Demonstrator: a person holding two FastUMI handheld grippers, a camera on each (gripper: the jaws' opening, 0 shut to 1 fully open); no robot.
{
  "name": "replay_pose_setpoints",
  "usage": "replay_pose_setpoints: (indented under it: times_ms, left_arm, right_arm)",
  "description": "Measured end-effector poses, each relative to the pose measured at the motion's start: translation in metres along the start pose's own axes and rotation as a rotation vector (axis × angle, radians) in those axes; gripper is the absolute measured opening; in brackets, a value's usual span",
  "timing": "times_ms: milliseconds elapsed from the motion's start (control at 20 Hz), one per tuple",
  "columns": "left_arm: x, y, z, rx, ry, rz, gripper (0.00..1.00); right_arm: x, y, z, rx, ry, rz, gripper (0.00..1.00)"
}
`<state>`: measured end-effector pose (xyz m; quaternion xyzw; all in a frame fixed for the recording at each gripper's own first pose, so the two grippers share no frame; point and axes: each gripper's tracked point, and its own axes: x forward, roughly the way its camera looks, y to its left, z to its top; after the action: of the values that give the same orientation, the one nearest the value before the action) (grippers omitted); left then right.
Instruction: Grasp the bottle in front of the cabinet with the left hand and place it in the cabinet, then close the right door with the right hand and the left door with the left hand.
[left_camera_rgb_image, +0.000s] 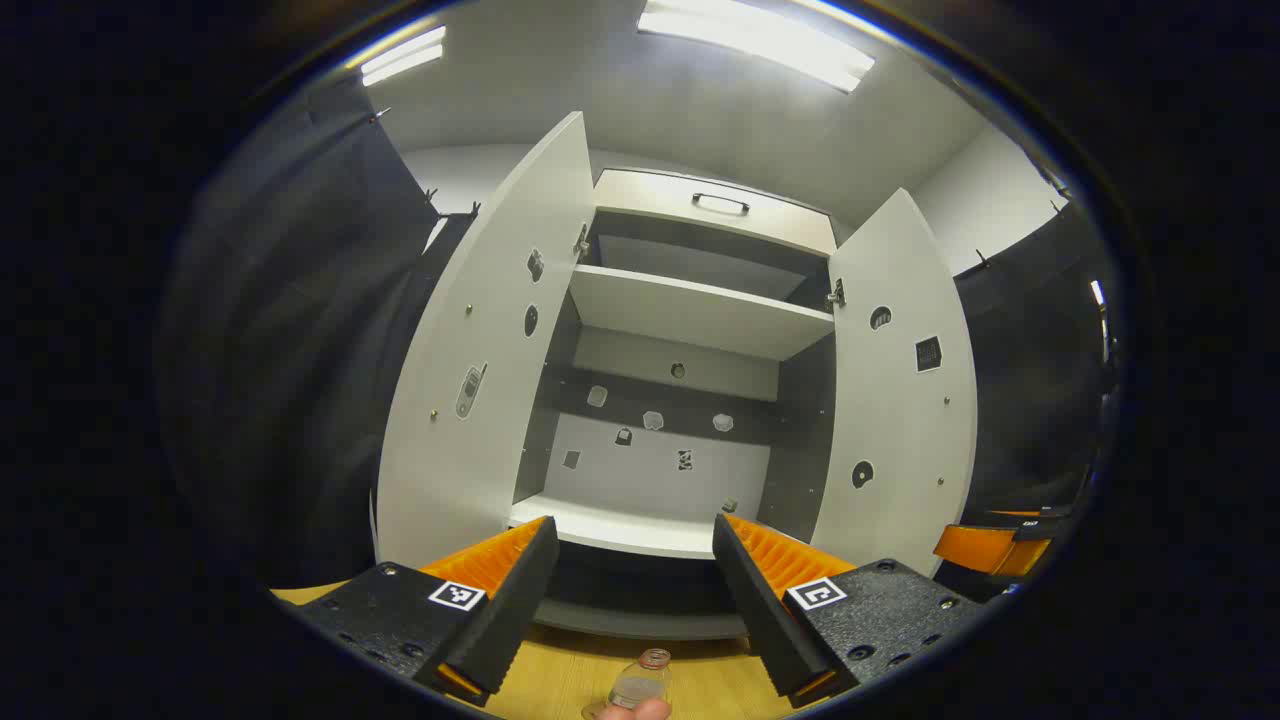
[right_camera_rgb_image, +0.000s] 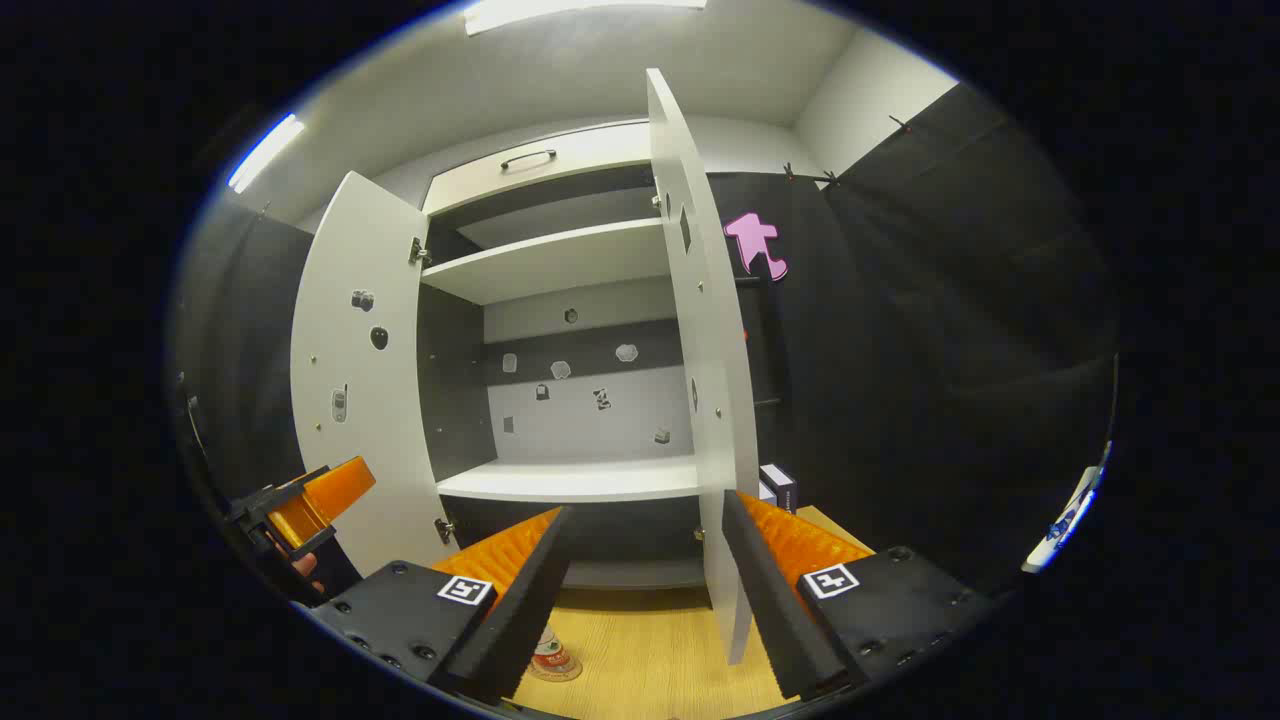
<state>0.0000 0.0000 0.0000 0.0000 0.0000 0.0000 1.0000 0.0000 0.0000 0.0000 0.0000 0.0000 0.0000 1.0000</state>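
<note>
step one, grasp not yet made. left gripper (left_camera_rgb_image: 632, 590) jaws wide, empty; bottle (left_camera_rgb_image: 640, 682) bottom centre on floor before cabinet (left_camera_rgb_image: 690, 310). right gripper (right_camera_rgb_image: 640, 590) spread, empty. next: lower left, straddle bottle, squeeze.

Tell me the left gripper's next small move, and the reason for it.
Probably lower the left gripper toward the bottle: its fingers stand open and empty, the bottle stands on the wooden floor below them, and both cabinet doors hang open.
</note>
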Motion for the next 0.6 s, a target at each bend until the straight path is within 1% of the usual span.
replay_pose_setpoints:
  times_ms: [200, 600]
  left_arm:
    - [-0.0008, 0.0045, 0.0031, 0.008, -0.008, 0.013, 0.94]
    - [0.0021, 0.0081, 0.0058, 0.008, -0.014, 0.009, 0.95]
  right_arm:
    - [0.0014, 0.0001, 0.0012, 0.0, -0.005, 0.002, 0.97]
    - [-0.0006, 0.0028, 0.0019, 0.005, -0.011, -0.005, 0.97]
